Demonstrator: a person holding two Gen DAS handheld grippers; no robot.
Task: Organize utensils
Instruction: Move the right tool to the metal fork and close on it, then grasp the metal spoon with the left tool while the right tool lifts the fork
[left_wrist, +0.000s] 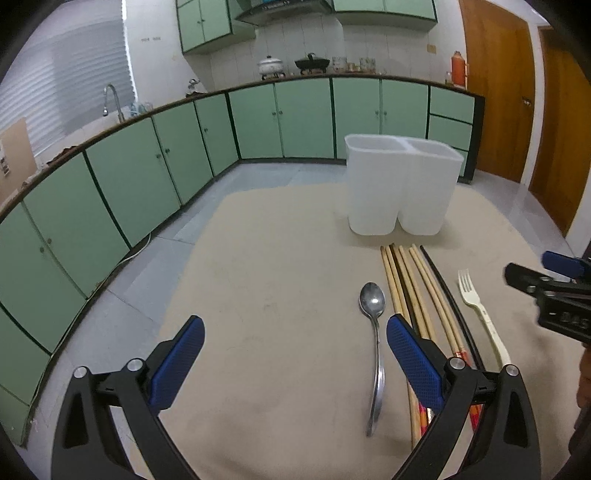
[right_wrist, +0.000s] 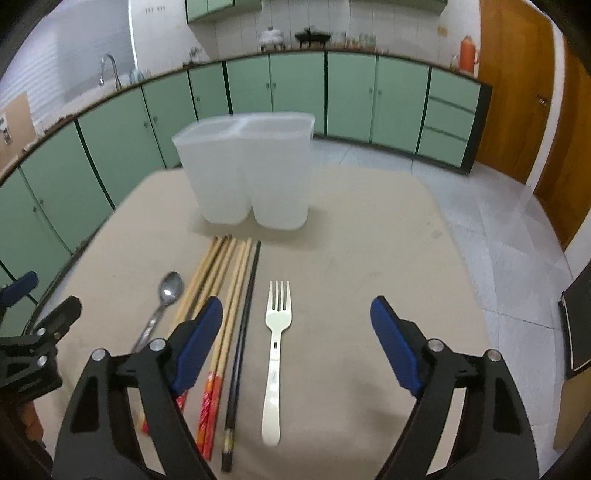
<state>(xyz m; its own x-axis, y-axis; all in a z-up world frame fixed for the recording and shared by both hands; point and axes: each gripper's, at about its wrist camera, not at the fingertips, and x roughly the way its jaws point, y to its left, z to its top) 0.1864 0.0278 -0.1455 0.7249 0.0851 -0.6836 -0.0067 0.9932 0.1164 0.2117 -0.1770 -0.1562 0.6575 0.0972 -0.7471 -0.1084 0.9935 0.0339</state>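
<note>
Even, dim indoor light is filling both views, casting only soft shadows on the table (left_wrist: 280, 258). Glare is glinting off the spoon (left_wrist: 372, 303) bowl. Fisheye distortion is bending the cabinets (left_wrist: 122, 184); the right view is looking slightly blurred.

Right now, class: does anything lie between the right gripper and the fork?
Nothing visible does. The fork lies alone on the table, framed between the open right gripper fingers; the chopsticks lie apart, to its left.

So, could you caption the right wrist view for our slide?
Open right gripper above a cream fork, beside chopsticks and spoon.
</note>
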